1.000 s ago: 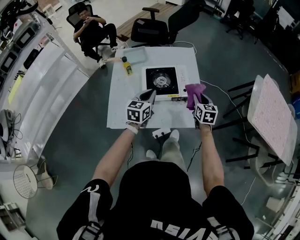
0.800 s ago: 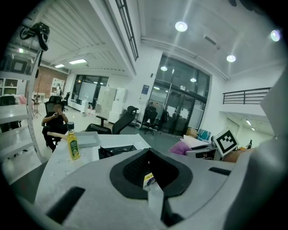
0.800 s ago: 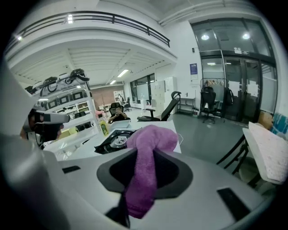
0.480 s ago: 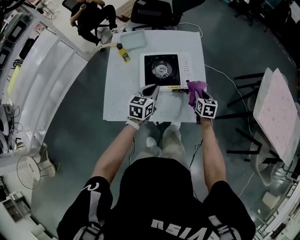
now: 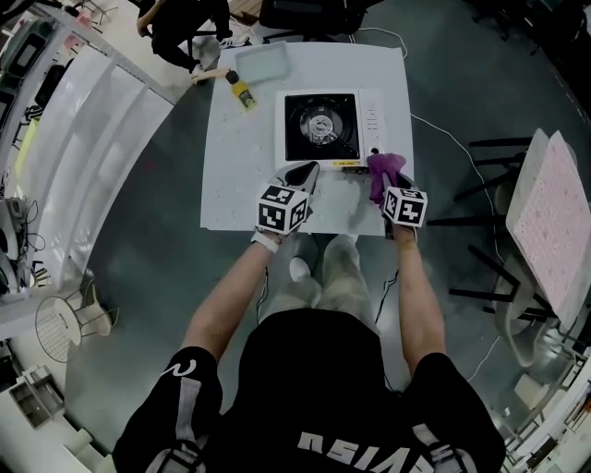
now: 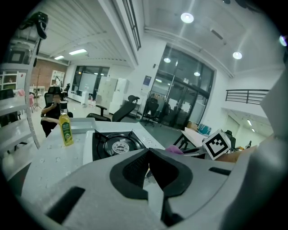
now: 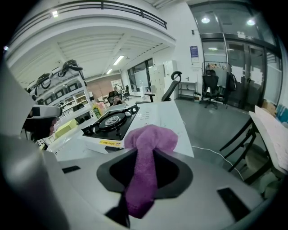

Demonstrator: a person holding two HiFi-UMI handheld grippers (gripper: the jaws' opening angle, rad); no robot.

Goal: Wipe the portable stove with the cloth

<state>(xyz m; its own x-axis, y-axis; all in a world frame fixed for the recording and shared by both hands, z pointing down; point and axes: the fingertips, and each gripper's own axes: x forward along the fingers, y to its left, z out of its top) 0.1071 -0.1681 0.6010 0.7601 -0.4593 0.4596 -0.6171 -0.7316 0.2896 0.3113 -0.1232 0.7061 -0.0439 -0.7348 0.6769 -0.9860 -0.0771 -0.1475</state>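
Note:
The portable stove [image 5: 319, 125], white with a black top and a round burner, stands at the back of the white table [image 5: 235, 175]; it also shows in the left gripper view [image 6: 118, 146] and the right gripper view [image 7: 110, 121]. My right gripper [image 5: 383, 180] is shut on a purple cloth [image 5: 383, 169] [image 7: 146, 157], just off the stove's near right corner. The cloth bunches above the jaws and hangs down between them. My left gripper [image 5: 305, 174] [image 6: 148, 150] hovers at the stove's near edge, its tips together and nothing between them.
A yellow oil bottle [image 5: 242, 92] [image 6: 65, 129] and a pale tray [image 5: 260, 63] sit at the table's far left. A seated person [image 5: 180, 23] and office chairs lie beyond the table. A pink-topped board [image 5: 549, 217] on dark legs stands to the right.
Both grippers have come down toward the table and closer to the stove's near edge. The cloth stays in the right gripper. The left jaws look unchanged.

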